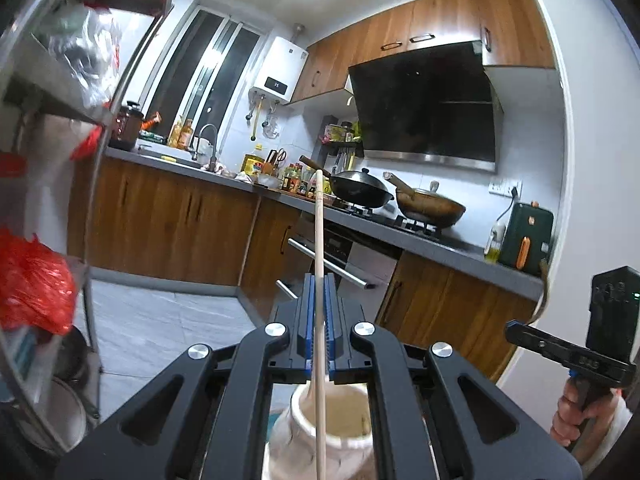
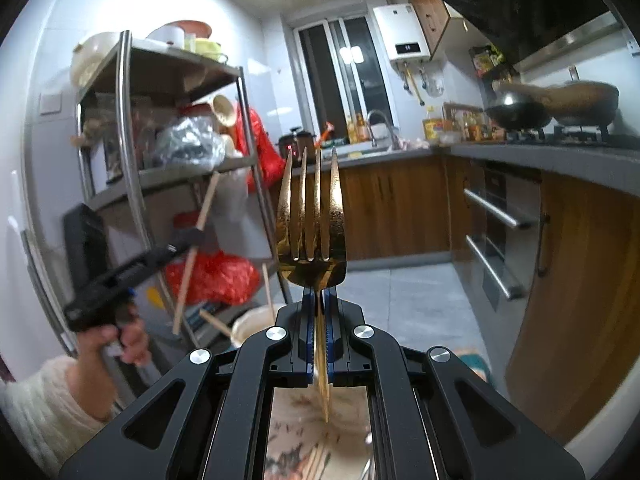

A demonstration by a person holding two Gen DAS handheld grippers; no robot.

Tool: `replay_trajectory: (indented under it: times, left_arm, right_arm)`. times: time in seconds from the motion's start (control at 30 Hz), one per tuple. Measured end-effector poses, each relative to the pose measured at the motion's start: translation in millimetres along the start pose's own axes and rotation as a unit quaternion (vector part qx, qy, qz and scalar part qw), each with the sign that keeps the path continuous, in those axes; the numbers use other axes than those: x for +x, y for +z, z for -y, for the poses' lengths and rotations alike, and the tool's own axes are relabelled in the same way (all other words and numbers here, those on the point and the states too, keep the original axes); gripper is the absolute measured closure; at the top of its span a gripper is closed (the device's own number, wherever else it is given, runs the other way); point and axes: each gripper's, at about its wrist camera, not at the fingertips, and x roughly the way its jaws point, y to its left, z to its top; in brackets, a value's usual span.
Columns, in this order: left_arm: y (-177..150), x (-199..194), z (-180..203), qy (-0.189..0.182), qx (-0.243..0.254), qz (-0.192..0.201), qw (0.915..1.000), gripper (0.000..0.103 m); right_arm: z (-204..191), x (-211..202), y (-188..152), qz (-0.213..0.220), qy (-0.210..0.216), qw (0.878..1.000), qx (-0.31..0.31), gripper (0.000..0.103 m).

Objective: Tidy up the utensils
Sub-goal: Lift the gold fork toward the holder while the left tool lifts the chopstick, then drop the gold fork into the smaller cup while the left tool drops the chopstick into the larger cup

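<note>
A wooden chopstick (image 1: 319,240) is clamped between the blue pads of the left hand-held gripper (image 1: 319,304), whose jaws are closed tight on it; the stick is held nearly upright, its far end rising past the fingertips and its near end running down in front of a cream ceramic jar (image 1: 344,420) seen just below the jaws. A gold fork (image 2: 311,220) is pinched by its neck in the right hand-held gripper (image 2: 320,312), jaws likewise closed on it, with the four tines pointed up and away and the handle passing down between the fingers. In the right wrist view the left hand-held gripper is seen at the left, gripped by a hand (image 2: 120,340), with the chopstick tilted in it. A grey worktop (image 1: 420,236) is seen farther off, carrying two woks (image 1: 360,190) on a hob and bottles beside a sink. A metal shelf rack (image 2: 160,160) holding red bags is seen at the left, above a grey tiled floor (image 1: 168,320).
</note>
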Motion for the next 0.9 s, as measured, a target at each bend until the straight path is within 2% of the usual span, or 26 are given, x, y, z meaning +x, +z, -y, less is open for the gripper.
replay_trajectory:
  times: [0.2,0.4,0.67,0.8,0.9]
  left_arm:
    - [-2,46,9,-0.020,-0.005,0.006,0.9998,0.099]
    - [-18,70,3,-0.021,-0.004,0.000,0.9998,0.099]
    - [-38,53,-17,-0.050,0.009,-0.029,0.9983,0.099]
    - [-39,43,-21,-0.047,0.020,-0.036,0.9981,0.099]
    - [-43,40,-18,-0.044,0.041,-0.057,0.9965,0.099]
  right_arm:
    - [7,14,14,0.023,-0.007,1.000,0.006,0.098]
    - [26,41,7,0.015,-0.019,0.999,0.039,0.098]
    - [34,72,-16,-0.026,-0.022,0.998,0.050,0.098]
    - [39,85,-29,-0.057,-0.023,0.996,0.058,0.098]
    - [41,92,-36,-0.076,-0.029,0.995,0.059,0.098]
